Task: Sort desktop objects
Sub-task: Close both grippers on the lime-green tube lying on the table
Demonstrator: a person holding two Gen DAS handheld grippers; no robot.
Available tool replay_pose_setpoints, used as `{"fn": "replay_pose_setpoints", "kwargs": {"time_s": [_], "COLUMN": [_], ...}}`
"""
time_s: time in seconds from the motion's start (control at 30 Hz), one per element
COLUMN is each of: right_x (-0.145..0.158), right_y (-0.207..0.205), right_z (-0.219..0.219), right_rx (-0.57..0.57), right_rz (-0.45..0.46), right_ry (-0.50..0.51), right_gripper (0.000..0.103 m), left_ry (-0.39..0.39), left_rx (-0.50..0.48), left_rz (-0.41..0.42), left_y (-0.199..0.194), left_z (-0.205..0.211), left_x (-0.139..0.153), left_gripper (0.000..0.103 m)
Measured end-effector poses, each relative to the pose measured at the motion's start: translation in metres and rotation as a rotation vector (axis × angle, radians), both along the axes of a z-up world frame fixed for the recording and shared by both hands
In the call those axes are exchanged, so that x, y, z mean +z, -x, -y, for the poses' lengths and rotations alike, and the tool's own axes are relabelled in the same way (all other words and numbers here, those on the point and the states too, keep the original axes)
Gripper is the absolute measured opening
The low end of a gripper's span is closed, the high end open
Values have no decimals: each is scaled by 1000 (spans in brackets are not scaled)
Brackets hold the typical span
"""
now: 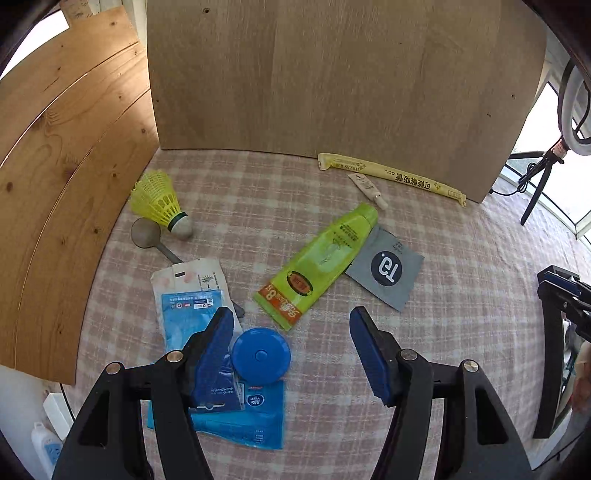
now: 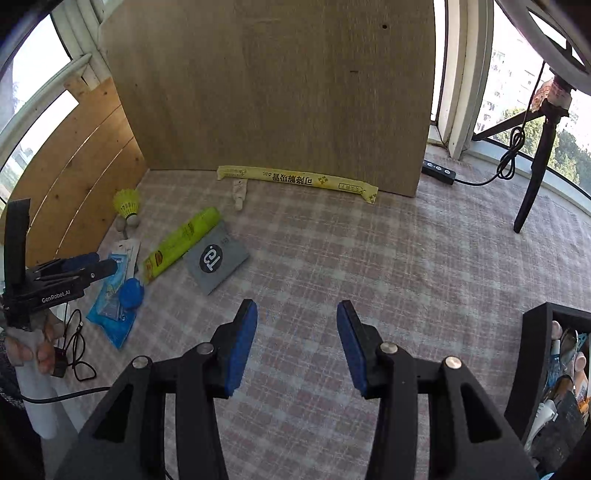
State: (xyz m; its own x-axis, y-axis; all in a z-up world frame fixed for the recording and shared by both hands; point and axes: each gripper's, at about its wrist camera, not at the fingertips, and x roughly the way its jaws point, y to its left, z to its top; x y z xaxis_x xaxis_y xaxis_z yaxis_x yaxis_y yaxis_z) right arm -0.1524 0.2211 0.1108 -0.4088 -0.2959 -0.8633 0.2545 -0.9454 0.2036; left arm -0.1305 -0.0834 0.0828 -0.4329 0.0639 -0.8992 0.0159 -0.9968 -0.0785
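Hovering over checked cloth (image 1: pixel 461 258), left claw (image 1: pixel 291 332) apart above blue disc (image 1: pixel 260 355), right claw (image 2: pixel 297 325) apart, empty

A pink and white checked cloth (image 2: pixel 369 258) covers the table. A tall plywood board (image 1: pixel 332 74) stands upright along its far edge, and a knotty pine panel (image 1: pixel 62 184) leans at the left. Bright daylight comes through windows (image 2: pixel 517 92) on both sides, with trees and buildings outside. At the right stands a ring light (image 2: pixel 543 33) on a black tripod (image 2: pixel 535 177), its cable running to a power strip (image 2: pixel 437 171).
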Motion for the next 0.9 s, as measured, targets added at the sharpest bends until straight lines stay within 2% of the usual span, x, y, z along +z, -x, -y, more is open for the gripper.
{"fn": "replay_pose_setpoints", "kwargs": {"time_s": [0.13,0.3,0.43,0.5,0.67,0.9], "right_x": [-8,-16,-39,-53,-80,-98], "right_y": [29,59,84,95,114,124], "right_z": [37,84,117,130,144,150], "right_rx": [27,41,39,34,-5,-6], "right_rz": [73,97,169,209,280,334], "right_ry": [45,76,83,105,131,177], "right_gripper": [44,44,43,42,35,34], "left_ry": [9,27,45,31,1,-59], "left_rx": [-70,-174,-252,-277,-307,-347], "left_rz": [-2,28,43,55,84,101], "left_y": [17,43,56,62,76,81], "left_z": [0,-12,-22,-24,-27,-39], "left_x": [-9,-28,-41,-47,-62,-72], "left_gripper": [63,60,60,60,57,46]}}
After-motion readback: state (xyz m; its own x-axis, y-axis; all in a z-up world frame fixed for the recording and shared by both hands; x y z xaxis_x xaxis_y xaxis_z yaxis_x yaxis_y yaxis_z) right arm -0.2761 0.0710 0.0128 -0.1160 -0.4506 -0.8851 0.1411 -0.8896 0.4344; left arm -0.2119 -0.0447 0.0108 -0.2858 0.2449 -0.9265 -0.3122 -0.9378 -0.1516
